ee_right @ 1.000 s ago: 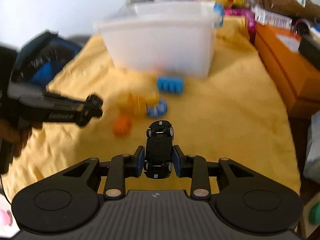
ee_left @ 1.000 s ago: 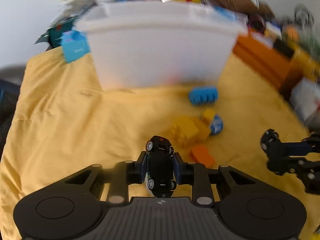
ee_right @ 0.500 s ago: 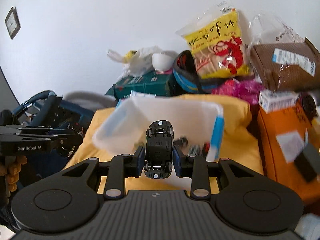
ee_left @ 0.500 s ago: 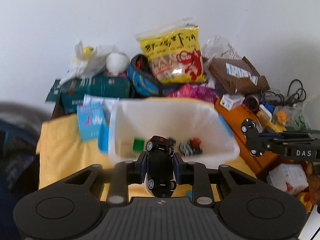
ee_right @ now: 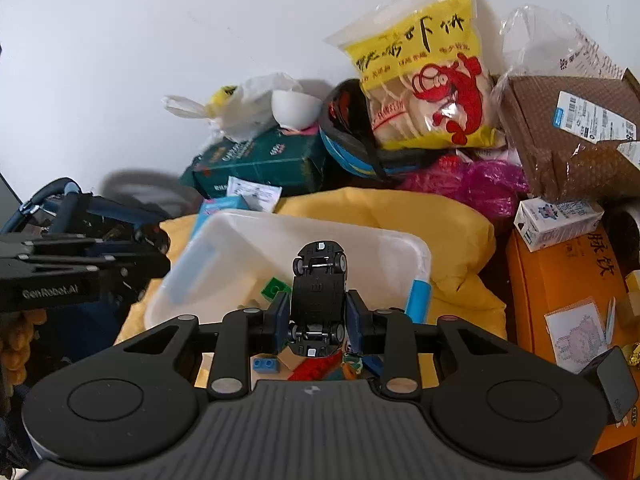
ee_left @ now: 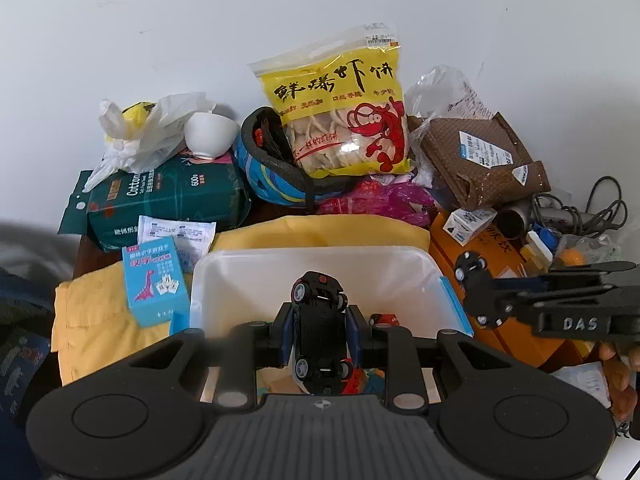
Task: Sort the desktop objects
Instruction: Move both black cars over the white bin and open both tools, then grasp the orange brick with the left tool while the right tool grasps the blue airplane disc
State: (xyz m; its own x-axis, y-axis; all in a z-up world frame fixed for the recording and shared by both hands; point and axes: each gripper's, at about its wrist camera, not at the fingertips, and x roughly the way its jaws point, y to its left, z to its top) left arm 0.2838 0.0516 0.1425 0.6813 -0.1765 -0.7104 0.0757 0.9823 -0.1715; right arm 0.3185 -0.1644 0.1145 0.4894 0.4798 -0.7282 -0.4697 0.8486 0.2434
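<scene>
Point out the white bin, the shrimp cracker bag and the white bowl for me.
white bin [ee_left: 312,258], left wrist view, bare far inner wall.
shrimp cracker bag [ee_left: 340,92], left wrist view, yellow printed front.
white bowl [ee_right: 295,109], right wrist view, outer side.

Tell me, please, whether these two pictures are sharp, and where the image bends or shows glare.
Left wrist view: sharp at the centre, with the snack bag showing glare and a blurred grey patch at the left edge. Right wrist view: equally sharp, with straight box edges bowing near the rim and dark fisheye corners.
</scene>
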